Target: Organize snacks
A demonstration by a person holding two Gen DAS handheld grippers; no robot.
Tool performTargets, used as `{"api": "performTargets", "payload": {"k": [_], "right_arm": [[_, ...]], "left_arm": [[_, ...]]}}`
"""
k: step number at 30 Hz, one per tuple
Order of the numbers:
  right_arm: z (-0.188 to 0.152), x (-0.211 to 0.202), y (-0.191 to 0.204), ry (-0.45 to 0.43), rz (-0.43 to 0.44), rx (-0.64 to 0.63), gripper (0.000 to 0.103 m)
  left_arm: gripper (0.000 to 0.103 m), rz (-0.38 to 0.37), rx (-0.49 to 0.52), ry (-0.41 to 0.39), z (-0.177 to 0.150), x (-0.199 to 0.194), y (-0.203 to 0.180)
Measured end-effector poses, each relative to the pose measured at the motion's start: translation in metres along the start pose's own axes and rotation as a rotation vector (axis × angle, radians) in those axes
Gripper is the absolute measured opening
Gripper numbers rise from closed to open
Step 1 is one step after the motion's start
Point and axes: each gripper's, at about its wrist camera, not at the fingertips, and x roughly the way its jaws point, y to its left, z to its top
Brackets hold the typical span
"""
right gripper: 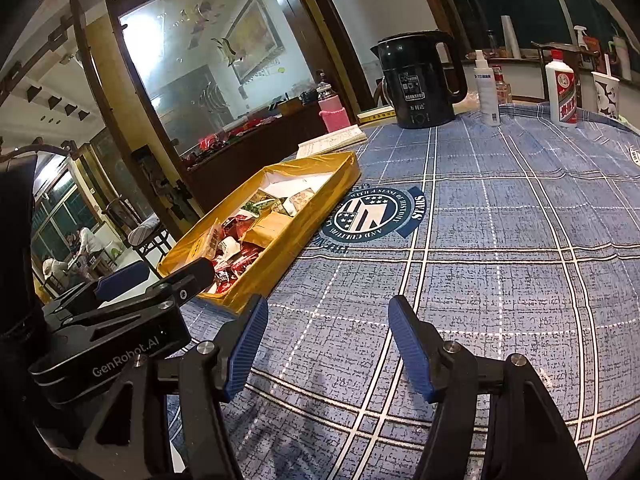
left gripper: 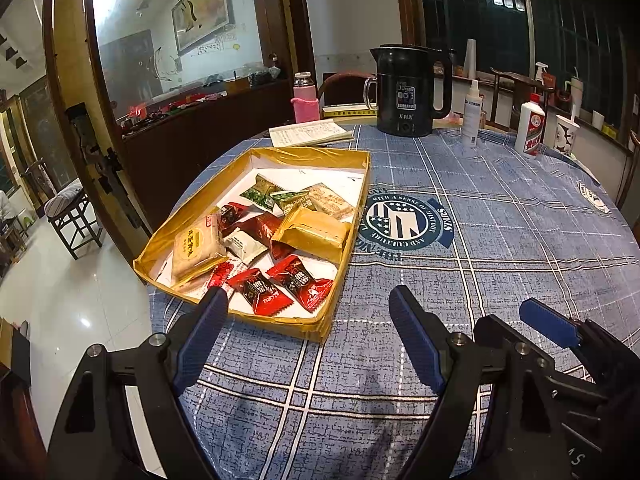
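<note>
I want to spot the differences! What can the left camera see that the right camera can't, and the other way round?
Only the left view looks down into the box, so you can tell the green packets and red candies apart. Only the right view shows people in a far room and the name printed on the left gripper. Both show the kettle, the pink bottle, the white bottle and the tablecloth.

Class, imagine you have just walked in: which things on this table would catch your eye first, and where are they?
The shallow yellow box near the table's left edge, full of red, green and gold snack packets, stands out first. Behind it, at the far side, stands a black kettle; a navy round emblem marks the blue checked tablecloth beside the box.
</note>
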Motion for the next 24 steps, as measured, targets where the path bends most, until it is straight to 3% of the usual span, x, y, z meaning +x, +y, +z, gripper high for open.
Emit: {"api": "performTargets", "payload": {"k": [24], "right_arm": [[-0.0008,0.0017,-0.0062,-0.009,-0.051,0.008,0.066]], "left_arm": [[0.083,-0.002,-0.01,0.005,-0.0036,0.0082,0.0022]]}}
